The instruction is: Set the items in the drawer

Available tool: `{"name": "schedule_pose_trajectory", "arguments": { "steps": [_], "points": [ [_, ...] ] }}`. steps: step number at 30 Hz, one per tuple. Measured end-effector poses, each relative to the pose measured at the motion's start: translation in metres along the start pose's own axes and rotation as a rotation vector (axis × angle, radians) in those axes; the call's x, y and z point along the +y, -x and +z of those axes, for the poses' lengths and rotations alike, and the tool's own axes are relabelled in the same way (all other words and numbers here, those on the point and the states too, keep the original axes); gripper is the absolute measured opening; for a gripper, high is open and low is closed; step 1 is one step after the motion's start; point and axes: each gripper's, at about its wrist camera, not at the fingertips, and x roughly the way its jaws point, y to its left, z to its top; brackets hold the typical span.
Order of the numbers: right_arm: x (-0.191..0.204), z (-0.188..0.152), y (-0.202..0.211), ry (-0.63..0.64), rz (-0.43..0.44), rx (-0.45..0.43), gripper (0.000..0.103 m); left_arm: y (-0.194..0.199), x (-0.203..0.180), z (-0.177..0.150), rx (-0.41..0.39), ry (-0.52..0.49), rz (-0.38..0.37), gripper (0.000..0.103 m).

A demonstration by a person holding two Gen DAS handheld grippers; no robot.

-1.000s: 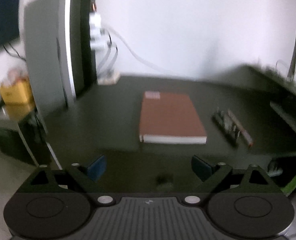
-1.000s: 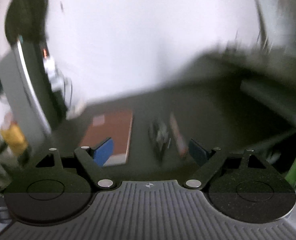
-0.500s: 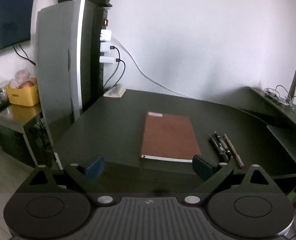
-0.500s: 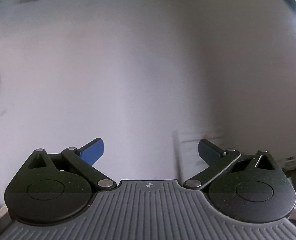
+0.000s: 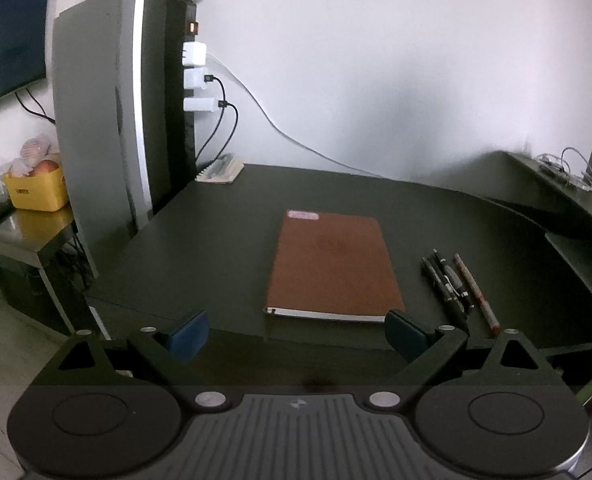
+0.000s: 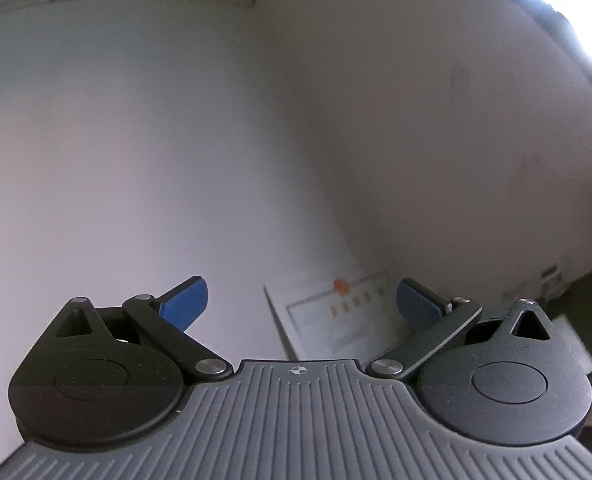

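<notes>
A brown notebook (image 5: 332,264) lies flat on the dark desk (image 5: 215,248). Three pens (image 5: 456,286) lie side by side just right of it. My left gripper (image 5: 296,336) is open and empty, hovering in front of the desk's near edge, short of the notebook. My right gripper (image 6: 302,304) is open and empty; it points up at a white wall and sees none of the items. No drawer shows in either view.
A tall grey and black tower (image 5: 115,120) with plugged chargers stands at the desk's back left. A small notepad (image 5: 219,170) lies beside it. A yellow box (image 5: 35,188) sits on a side table at left. A raised shelf (image 5: 556,196) with cables runs along the right. A white framed sheet (image 6: 336,316) leans on the wall.
My left gripper has steadied and drawn slightly closer to the desk. My right gripper swung up from the desk to face the wall and has kept tilting; both stay open.
</notes>
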Motion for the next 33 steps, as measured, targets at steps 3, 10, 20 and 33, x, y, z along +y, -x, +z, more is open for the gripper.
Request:
{"name": "schedule_pose_trajectory", "arguments": {
  "steps": [3, 10, 20, 33],
  "points": [
    [-0.003, -0.006, -0.006, -0.008, 0.010, -0.011, 0.103, -0.006, -0.003, -0.001, 0.010, -0.003, 0.004, 0.095],
    [-0.012, 0.017, -0.005, -0.004, 0.020, -0.049, 0.103, -0.013, -0.004, -0.005, 0.028, -0.017, 0.006, 0.095],
    [0.037, 0.075, 0.054, -0.059, 0.162, -0.183, 0.103, 0.003, 0.007, -0.009, 0.006, 0.012, 0.005, 0.095],
    [0.150, -0.010, 0.231, 0.163, 0.481, 0.347, 0.103, 0.042, 0.049, -0.053, 0.032, 0.003, 0.042, 0.099]
  ]
}}
